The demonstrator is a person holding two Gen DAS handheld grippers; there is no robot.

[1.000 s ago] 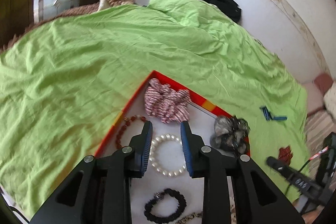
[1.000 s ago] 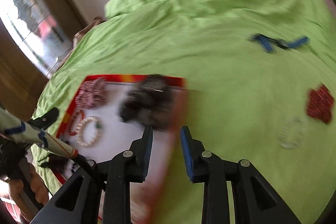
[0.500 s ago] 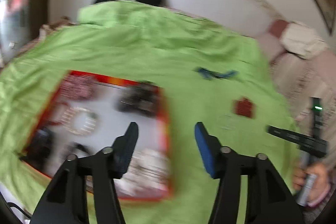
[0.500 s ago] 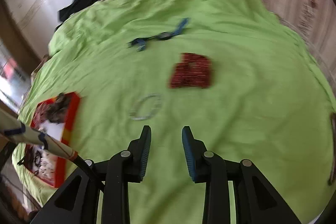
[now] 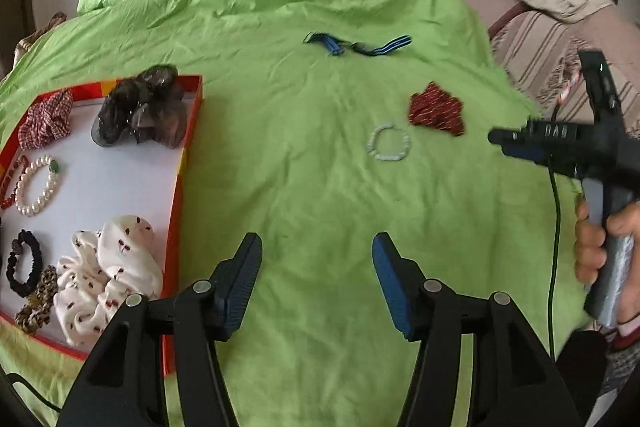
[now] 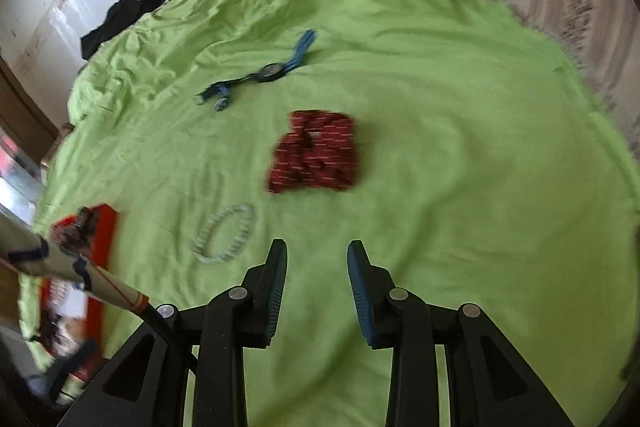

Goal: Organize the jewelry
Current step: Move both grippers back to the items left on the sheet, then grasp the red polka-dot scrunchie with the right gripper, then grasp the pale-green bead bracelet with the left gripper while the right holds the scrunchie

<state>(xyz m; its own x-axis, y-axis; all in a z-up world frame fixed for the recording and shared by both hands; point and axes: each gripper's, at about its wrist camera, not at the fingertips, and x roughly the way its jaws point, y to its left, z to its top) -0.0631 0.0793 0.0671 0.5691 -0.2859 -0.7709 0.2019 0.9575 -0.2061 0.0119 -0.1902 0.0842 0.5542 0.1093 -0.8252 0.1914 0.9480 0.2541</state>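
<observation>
Bedspread (image 5: 312, 155), lime green, fills both views; I read the layout off the L wrist cam first. L gripper (image 5: 317, 267) hovers over bare cloth w/ fingers spread wide, nothing between them. R gripper (image 6: 317, 281) hangs over cloth too, fingers parted by a narrower gap, also empty; in the L view I see its black body at right, held by a hand (image 5: 600, 243).

Tray (image 5: 188, 155), red-rimmed w/ white floor, lies at left. Inside it: dark scrunchie (image 5: 140, 111) in far right corner, red-check scrunchie (image 5: 46, 119) at far left, pearl bracelet (image 5: 38, 187) near it w/ a red bead bracelet (image 5: 10, 183) just beside on its left, black bead bracelet (image 5: 24, 263), leopard scrunchie (image 5: 38, 299) at the near edge, white spotted scrunchie (image 5: 108, 271) against near right rim.

Loose items on cloth, well apart from tray: clear bead bracelet (image 5: 389, 143) approx. centre, dark red scrunchie (image 5: 436, 109) just to its right and farther, blue-strap watch (image 5: 360, 45) farthest. In R view the clear bracelet (image 6: 225, 238) sits left of and just beyond the fingertips; red scrunchie (image 6: 316, 151) farther, watch (image 6: 272, 71) beyond.
</observation>
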